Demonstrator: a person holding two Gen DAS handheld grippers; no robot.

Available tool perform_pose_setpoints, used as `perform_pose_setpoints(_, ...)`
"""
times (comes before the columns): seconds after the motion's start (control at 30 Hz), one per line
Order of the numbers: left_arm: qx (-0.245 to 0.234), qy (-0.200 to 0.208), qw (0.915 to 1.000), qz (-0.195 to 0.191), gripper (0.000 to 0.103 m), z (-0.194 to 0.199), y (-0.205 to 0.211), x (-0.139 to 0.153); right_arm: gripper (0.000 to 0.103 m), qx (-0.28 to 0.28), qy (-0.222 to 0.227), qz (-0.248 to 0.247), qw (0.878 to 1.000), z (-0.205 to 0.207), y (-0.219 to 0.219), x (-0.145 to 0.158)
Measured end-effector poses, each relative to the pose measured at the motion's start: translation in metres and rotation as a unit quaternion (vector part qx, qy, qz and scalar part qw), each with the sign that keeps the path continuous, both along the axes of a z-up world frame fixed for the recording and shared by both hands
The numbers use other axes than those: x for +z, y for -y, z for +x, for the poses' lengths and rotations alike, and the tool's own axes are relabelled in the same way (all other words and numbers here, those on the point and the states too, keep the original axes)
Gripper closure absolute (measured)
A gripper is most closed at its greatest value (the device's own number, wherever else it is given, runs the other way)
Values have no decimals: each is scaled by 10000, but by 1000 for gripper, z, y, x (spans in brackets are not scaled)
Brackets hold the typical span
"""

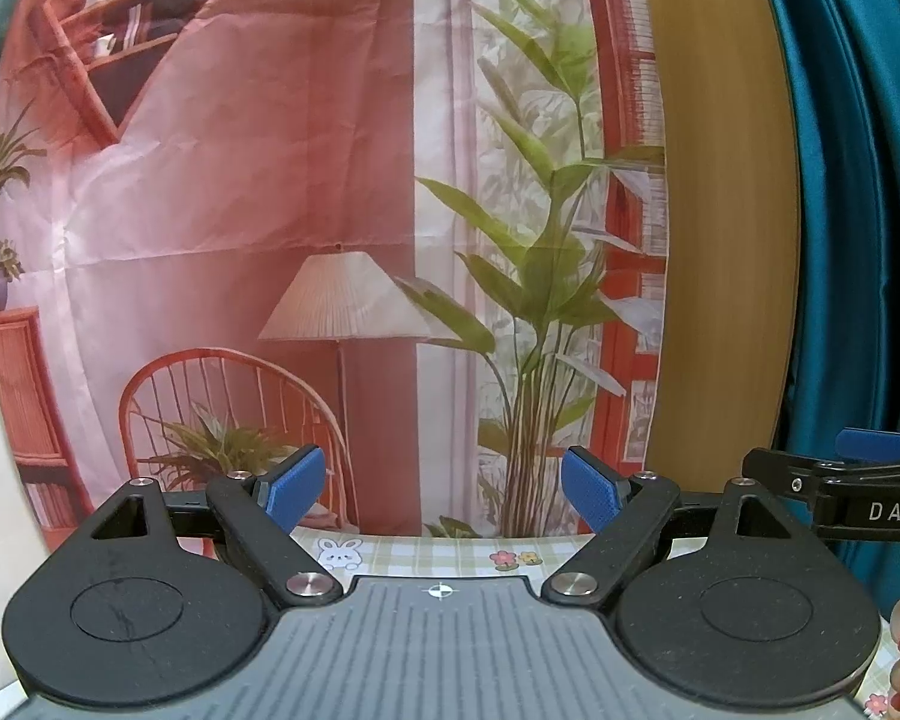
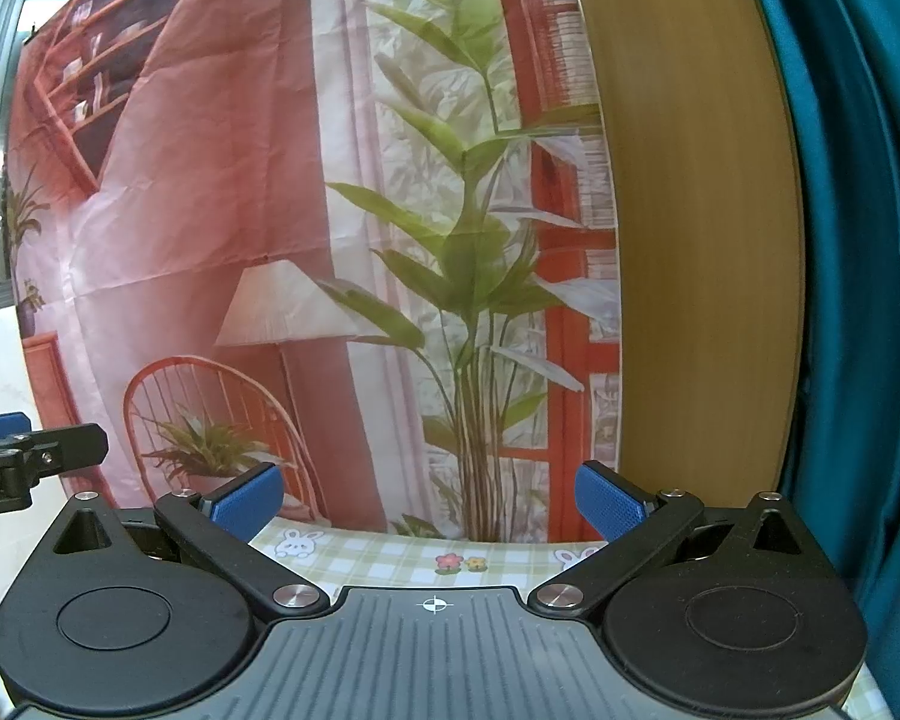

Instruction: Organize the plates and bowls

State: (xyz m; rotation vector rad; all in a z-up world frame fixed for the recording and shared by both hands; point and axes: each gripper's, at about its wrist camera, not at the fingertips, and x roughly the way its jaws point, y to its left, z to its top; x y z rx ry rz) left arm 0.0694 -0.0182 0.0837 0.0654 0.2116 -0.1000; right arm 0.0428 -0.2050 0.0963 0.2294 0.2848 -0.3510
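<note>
**Two tongs spread wide, no plates or bowls in view**

I count two grippers. My left gripper (image 1: 441, 495) sits at 6 o'clock, its two ribbed blue pads (image 1: 591, 495) spread apart with nothing between them. My right gripper (image 2: 429, 501) is likewise released and bare; it also shows side-on at 3 o'clock in the left view. Past them lies one checked tablecloth (image 2: 390, 555) printed with rabbits and flowers. At 12 o'clock hangs one creased fabric backdrop (image 1: 240, 180); toward 2 o'clock stand one smooth wooden panel (image 2: 702, 240) and one glossy teal curtain (image 2: 858, 240). Neither camera shows plates or bowls.
</note>
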Motion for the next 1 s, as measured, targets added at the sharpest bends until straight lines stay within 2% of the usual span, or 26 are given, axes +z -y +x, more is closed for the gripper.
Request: perform_pose_setpoints(1.0,58,-6,10000,-60,16,-2,2,-2,0,9,5,-5,10000,-1,-1,0)
